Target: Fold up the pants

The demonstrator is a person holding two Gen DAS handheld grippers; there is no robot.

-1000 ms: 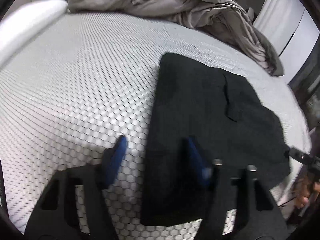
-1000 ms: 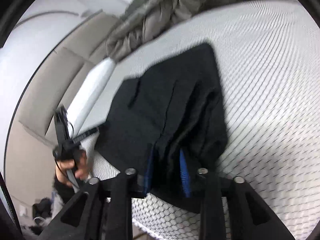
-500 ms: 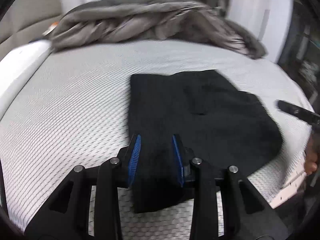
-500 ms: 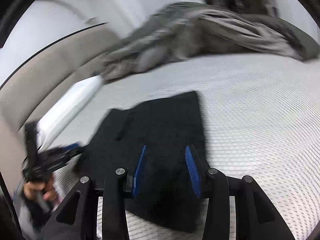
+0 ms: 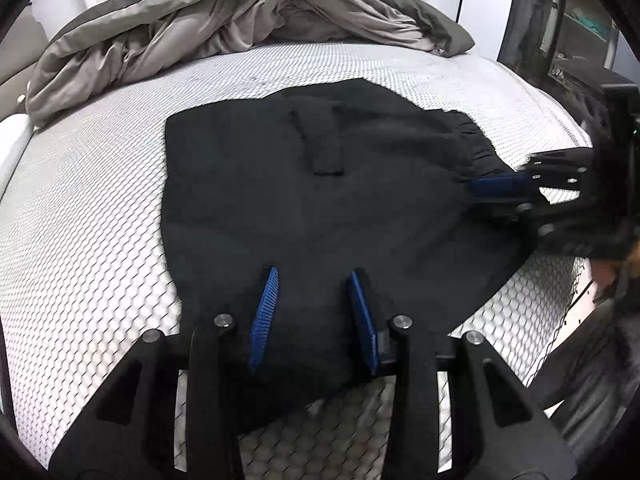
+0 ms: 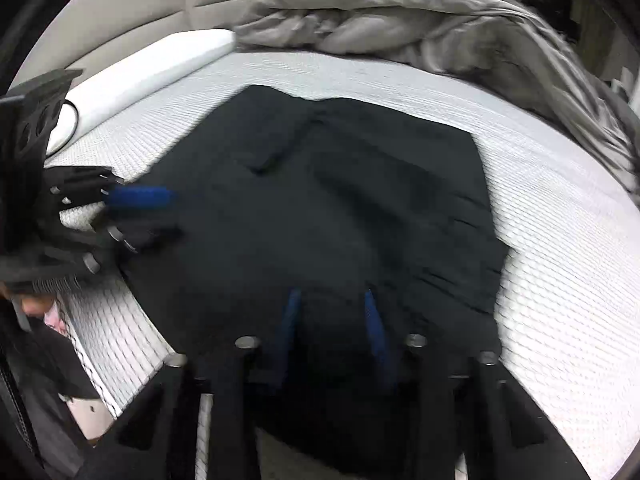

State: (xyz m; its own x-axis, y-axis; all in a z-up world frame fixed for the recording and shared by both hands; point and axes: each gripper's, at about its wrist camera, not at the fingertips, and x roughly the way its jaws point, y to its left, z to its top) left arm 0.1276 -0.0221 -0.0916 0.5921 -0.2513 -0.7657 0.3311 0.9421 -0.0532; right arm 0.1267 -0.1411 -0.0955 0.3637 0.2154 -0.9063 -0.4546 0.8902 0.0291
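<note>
Underneath, white honeycomb-textured mattress [image 5: 100,220].

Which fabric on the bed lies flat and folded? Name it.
The black pants, spread flat at the near edge of the white honeycomb-textured mattress. The grey-brown duvet lies crumpled in a heap at the far end.

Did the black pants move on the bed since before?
Cannot tell. The pants look turned compared with the grey blanket, but the cameras swung too.
</note>
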